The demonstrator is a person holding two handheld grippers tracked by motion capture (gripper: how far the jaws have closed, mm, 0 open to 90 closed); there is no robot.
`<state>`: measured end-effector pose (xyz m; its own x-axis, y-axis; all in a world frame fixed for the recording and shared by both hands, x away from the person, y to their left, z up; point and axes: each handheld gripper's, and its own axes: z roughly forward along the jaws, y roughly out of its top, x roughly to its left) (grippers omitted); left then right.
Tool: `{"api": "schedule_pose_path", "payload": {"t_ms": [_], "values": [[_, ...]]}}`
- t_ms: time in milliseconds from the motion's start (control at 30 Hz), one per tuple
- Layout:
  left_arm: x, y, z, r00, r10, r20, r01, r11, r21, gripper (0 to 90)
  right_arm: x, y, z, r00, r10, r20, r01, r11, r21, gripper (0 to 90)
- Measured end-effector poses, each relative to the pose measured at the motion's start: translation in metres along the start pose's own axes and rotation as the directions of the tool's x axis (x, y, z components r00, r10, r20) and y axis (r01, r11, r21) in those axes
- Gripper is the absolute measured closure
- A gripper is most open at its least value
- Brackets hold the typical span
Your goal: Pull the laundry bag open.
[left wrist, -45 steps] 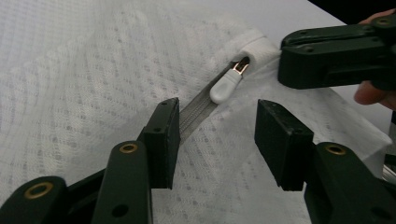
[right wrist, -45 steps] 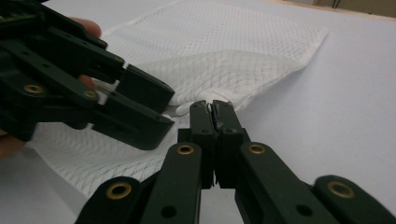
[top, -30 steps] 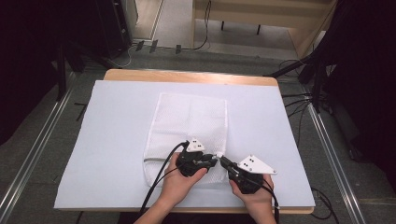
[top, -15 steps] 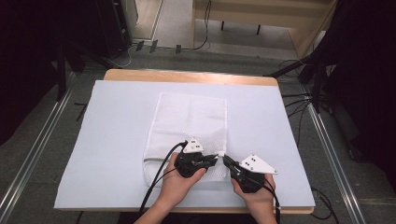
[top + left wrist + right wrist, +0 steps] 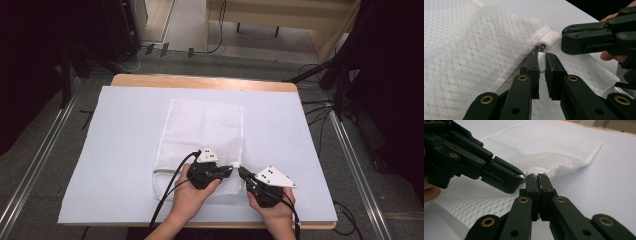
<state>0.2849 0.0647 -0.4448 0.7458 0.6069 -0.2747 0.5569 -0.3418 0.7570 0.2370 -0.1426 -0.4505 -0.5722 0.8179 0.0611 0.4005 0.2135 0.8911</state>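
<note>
A white mesh bag (image 5: 204, 129) lies flat on the pale mat, its zippered end toward the person. In the left gripper view my left gripper (image 5: 541, 55) is shut on the small white zipper pull (image 5: 541, 64) at the bag's near right corner. My right gripper (image 5: 537, 177) is shut on the bag's thick white corner hem (image 5: 550, 38), pinching it right beside the pull. From above, the left gripper (image 5: 231, 170) and right gripper (image 5: 242, 172) meet tip to tip at that corner. The mesh (image 5: 554, 147) is lifted slightly there.
The pale mat (image 5: 120, 140) covers most of the wooden table (image 5: 200, 81), with bare mat left, right and beyond the bag. Black cables (image 5: 167, 192) trail from the grippers over the near edge. Metal rails (image 5: 45, 150) and dark equipment flank the table.
</note>
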Motion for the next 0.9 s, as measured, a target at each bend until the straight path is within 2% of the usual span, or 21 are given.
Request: {"api": "schedule_pose_path", "payload": {"t_ms": [133, 200, 367, 500, 700, 900], "values": [[0.003, 0.0, 0.0, 1.0, -0.008, -0.004, 0.008, 0.9997, 0.022, 83.4, 0.002, 0.001, 0.0, 0.9997, -0.014, 0.019, 0.014, 1.0, 0.007, 90.0], [0.006, -0.002, -0.001, 0.9996, -0.027, -0.004, 0.027, 0.9992, 0.028, 83.4, 0.002, 0.001, 0.0, 0.9991, -0.014, 0.04, 0.013, 1.0, 0.013, 90.0], [0.013, -0.005, -0.005, 0.999, -0.04, -0.018, 0.041, 0.9986, 0.034, 83.5, -0.007, 0.002, -0.004, 0.9978, 0.026, 0.061, -0.026, 1.0, 0.005, 90.0], [0.02, -0.009, -0.011, 0.9976, -0.059, -0.036, 0.06, 0.9977, 0.031, 83.5, -0.01, 0.002, -0.005, 0.9968, 0.034, 0.072, -0.034, 0.999, -0.001, 90.0], [0.034, -0.021, -0.024, 0.9943, -0.089, -0.059, 0.091, 0.9956, 0.023, 83.6, -0.012, 0.002, -0.006, 0.9957, 0.033, 0.086, -0.033, 0.999, 0.0, 90.0], [0.044, -0.033, -0.042, 0.9919, -0.102, -0.076, 0.104, 0.9945, 0.015, 83.7, -0.01, 0.001, -0.005, 0.9957, 0.031, 0.087, -0.032, 0.999, 0.007, 90.0]]}}
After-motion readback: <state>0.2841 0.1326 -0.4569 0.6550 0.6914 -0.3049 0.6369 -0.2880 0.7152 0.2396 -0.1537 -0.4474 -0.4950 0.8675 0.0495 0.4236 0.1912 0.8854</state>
